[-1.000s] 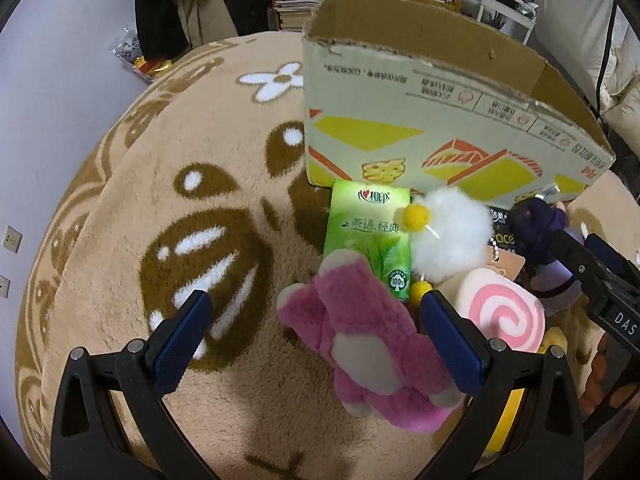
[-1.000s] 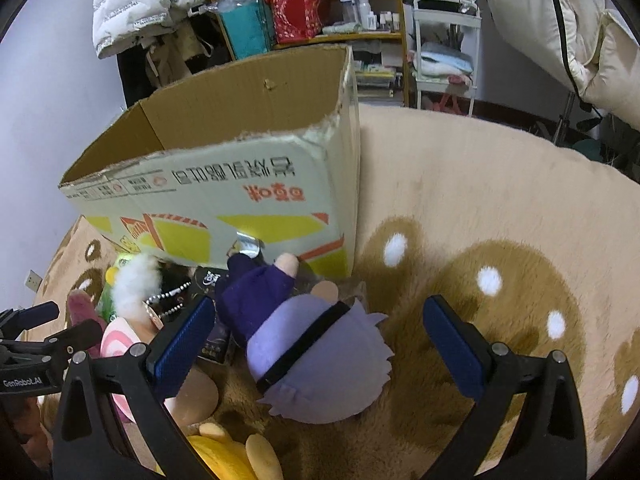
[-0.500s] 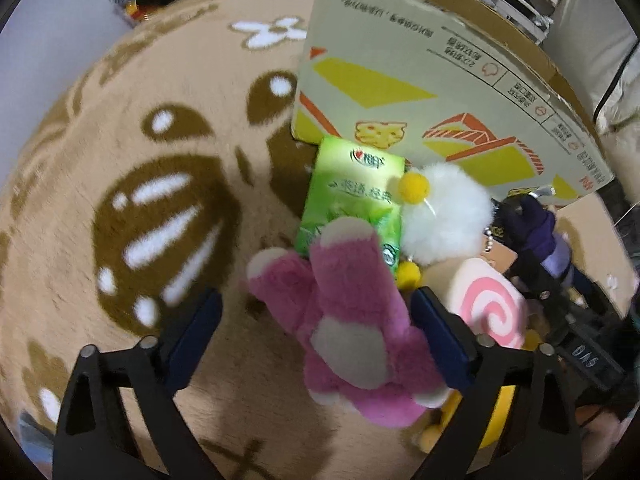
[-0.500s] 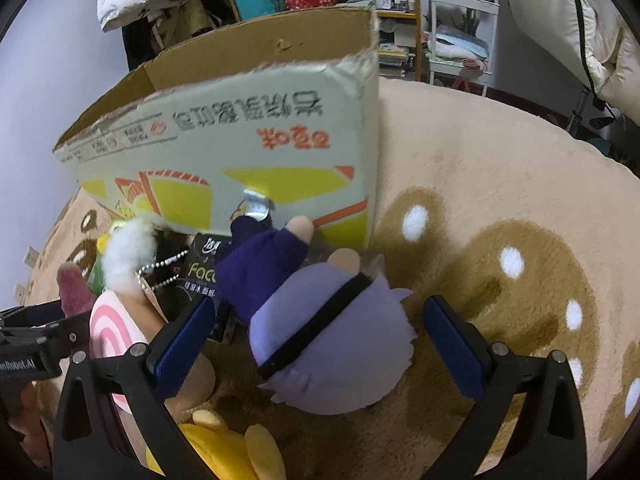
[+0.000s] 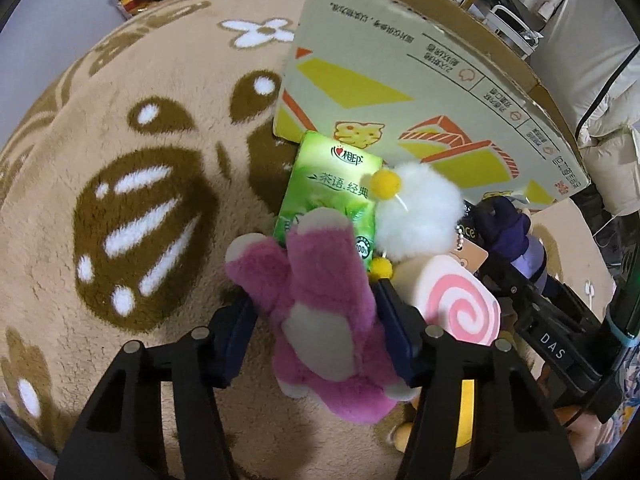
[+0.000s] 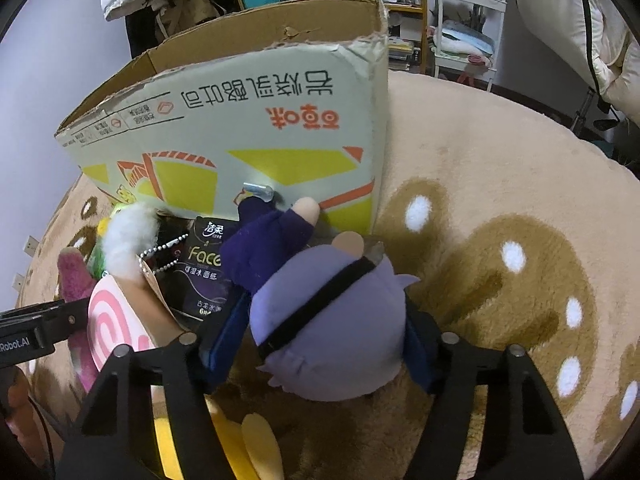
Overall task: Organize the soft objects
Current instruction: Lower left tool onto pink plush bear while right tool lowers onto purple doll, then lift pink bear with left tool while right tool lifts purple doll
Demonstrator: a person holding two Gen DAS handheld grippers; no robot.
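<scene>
My left gripper [image 5: 316, 320] is shut on a pink plush bear [image 5: 320, 300] lying on the beige rug. My right gripper [image 6: 326, 344] is shut on a purple plush doll [image 6: 324, 316] with a dark blue body [image 6: 268, 248]. Both toys lie in front of an open cardboard box [image 5: 420, 92], which also shows in the right wrist view [image 6: 260, 128]. Between them lie a green tissue pack [image 5: 332, 184], a white pompom toy [image 5: 420, 212] and a pink swirl roll plush [image 5: 456, 300].
A black tissue pack [image 6: 208, 268] leans by the box. A yellow plush [image 6: 224, 436] lies near the right gripper's base. The rug [image 6: 500, 200] spreads right of the box. Shelves and a cart [image 6: 460, 20] stand behind.
Both grippers moved forward and down onto their toys and closed: the left on the pink bear, the right on the purple doll.
</scene>
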